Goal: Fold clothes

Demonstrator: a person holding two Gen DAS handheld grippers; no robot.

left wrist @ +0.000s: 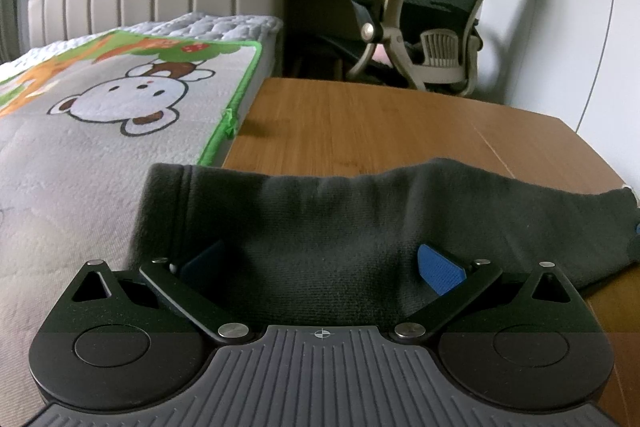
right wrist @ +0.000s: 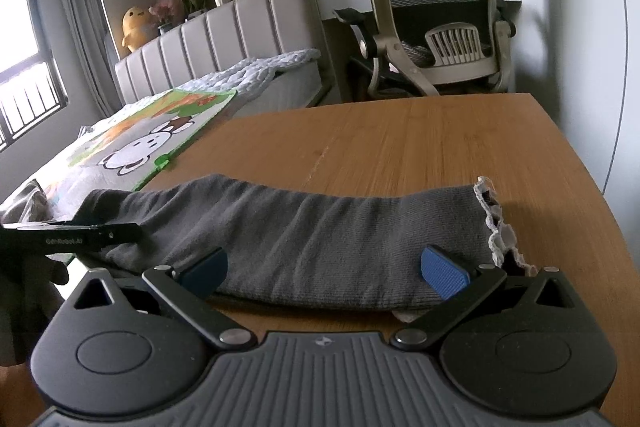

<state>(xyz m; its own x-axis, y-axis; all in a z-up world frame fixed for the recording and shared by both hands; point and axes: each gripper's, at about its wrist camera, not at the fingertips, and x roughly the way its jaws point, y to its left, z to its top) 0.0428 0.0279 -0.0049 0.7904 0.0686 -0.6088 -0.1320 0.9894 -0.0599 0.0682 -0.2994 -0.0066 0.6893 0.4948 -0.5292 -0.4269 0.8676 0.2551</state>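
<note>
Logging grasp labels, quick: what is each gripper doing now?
Left gripper: open, holding nothing, at the grey garment.
Right gripper: open, holding nothing.

- This is looking like a home bedroom, with a bed (right wrist: 132, 143) lying just beside the wooden table (right wrist: 400, 147).
- A padded headboard (right wrist: 224, 31) is standing at the bed's far end, carrying a yellow plush toy (right wrist: 134, 27).
- An office chair (right wrist: 440, 15) is sitting beyond the bed's corner.
</note>
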